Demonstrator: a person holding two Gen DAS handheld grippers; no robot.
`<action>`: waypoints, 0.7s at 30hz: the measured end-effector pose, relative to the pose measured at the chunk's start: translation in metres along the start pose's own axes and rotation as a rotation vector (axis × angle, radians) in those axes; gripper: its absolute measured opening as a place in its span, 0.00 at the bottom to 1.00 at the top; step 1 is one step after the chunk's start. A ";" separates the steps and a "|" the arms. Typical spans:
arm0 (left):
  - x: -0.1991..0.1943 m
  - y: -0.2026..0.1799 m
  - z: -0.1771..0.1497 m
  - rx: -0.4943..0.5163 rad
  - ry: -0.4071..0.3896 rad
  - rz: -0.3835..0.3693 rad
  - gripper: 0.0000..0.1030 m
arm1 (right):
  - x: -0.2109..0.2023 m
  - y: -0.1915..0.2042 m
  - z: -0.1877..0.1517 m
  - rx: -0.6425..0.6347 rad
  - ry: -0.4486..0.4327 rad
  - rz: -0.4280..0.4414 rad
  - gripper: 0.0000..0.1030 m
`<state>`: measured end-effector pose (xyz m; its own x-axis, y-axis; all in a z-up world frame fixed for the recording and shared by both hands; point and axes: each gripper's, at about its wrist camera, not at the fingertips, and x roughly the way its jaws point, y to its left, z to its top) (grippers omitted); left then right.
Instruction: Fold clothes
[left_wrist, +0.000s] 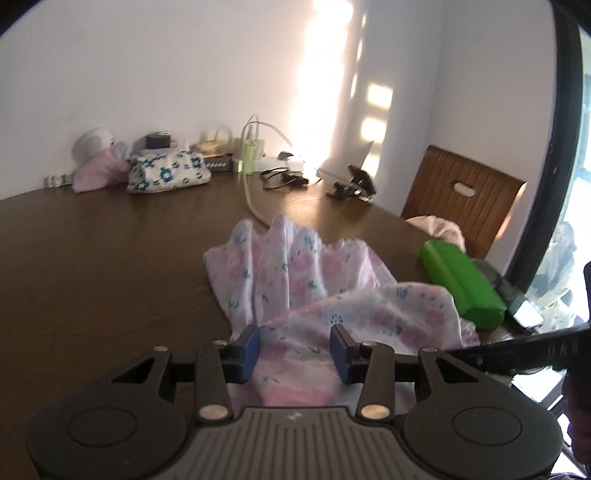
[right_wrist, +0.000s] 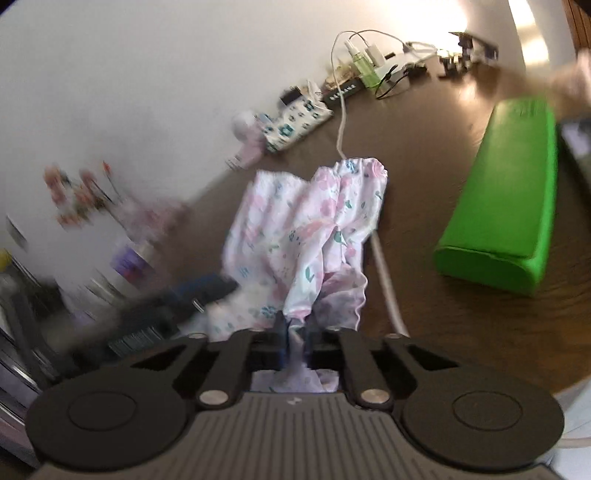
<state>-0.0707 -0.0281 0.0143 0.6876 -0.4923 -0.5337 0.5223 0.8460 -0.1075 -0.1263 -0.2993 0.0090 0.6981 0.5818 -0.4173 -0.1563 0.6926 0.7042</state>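
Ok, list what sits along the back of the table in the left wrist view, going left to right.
Pink cloth bundle → blue-flowered pouch → green bottle → tangle of black cables → black clip stand → wooden chair back.

Garment (left_wrist: 295, 266) on table (left_wrist: 110, 258) (case (left_wrist: 461, 280) beside)

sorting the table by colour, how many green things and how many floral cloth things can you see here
green: 2, the green case and the small green bottle
floral cloth: 2, the pink floral garment and the blue-flowered pouch
total: 4
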 end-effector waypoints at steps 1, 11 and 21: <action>-0.002 0.002 -0.002 0.010 0.004 0.011 0.40 | 0.001 -0.006 0.002 0.046 0.000 0.050 0.06; -0.001 0.020 -0.005 -0.061 0.028 0.023 0.53 | 0.019 -0.007 -0.003 0.018 0.054 -0.006 0.06; -0.012 0.002 0.005 0.024 -0.039 0.022 0.63 | 0.010 0.021 0.003 -0.099 0.087 -0.028 0.42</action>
<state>-0.0754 -0.0217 0.0243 0.7179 -0.4816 -0.5027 0.5185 0.8517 -0.0755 -0.1202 -0.2805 0.0209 0.6407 0.5936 -0.4869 -0.2086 0.7450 0.6337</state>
